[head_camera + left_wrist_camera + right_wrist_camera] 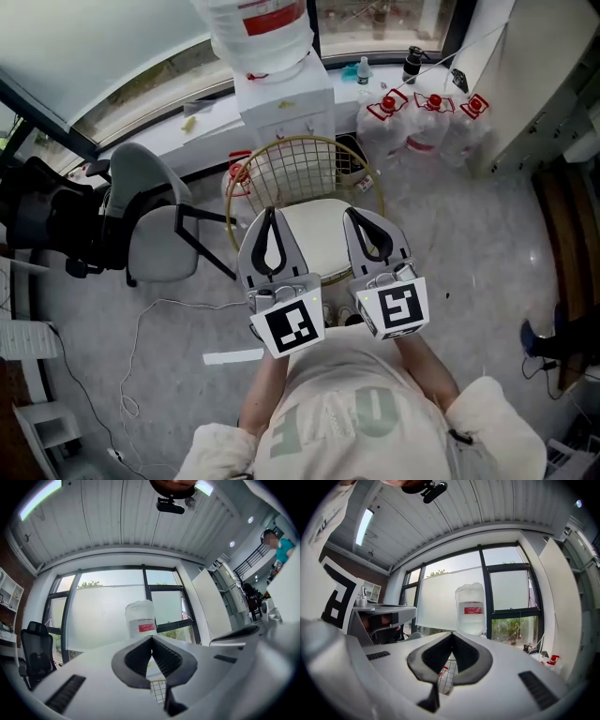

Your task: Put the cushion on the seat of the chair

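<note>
In the head view a wire chair (302, 169) with a gold mesh back stands straight ahead. A cream cushion (321, 239) lies on its seat. My left gripper (272, 212) and right gripper (353, 212) are held side by side above the front of the seat. Both are shut with nothing between the pads, and neither touches the cushion. In the left gripper view the left gripper (152, 637) points level toward the window, and the chair's mesh (158, 691) shows below the tips. The right gripper (452, 634) likewise points at the window, above the mesh (447, 676).
A water dispenser with a large bottle (265, 37) stands behind the chair. To the left are a grey shell chair (155, 230) and a black office chair (42, 220). Water jugs with red handles (422, 117) are at the back right. A cable (141, 342) trails on the floor.
</note>
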Motion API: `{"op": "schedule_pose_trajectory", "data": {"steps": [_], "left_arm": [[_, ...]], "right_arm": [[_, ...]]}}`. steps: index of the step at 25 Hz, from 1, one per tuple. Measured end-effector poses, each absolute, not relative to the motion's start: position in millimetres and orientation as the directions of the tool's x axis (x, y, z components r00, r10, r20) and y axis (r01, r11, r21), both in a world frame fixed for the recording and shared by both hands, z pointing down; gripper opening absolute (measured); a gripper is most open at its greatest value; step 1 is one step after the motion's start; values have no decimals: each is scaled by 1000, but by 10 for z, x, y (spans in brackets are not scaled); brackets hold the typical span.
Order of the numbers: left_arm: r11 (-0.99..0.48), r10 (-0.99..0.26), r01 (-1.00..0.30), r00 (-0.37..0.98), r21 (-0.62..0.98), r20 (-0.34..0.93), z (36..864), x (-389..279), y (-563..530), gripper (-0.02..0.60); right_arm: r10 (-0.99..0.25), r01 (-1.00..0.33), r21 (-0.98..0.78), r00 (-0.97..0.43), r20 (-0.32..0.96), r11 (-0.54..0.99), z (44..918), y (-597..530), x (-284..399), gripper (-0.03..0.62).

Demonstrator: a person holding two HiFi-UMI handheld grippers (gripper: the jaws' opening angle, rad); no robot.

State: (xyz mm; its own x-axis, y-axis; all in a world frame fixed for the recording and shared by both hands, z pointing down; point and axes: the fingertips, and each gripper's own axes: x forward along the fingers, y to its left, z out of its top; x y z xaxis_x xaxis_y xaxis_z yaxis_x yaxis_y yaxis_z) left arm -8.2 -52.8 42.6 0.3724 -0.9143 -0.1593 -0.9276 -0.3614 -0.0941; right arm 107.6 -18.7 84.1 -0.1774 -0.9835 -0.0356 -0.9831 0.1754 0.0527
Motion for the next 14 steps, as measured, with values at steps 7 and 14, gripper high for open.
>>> {"op": "schedule_pose_trajectory", "data": {"steps": [7,14], "left_arm": [[-374,-906,-922,387,-103,-172,375,17,-451,14],[-364,-911,-925,378,-110,-164,452,24,-376,15]], "right_arm": [[-975,-976,53,-214,-65,211,733,-179,1072,17],[-976,-976,57,-211,-44,209,767,-140,1093,17]]}}
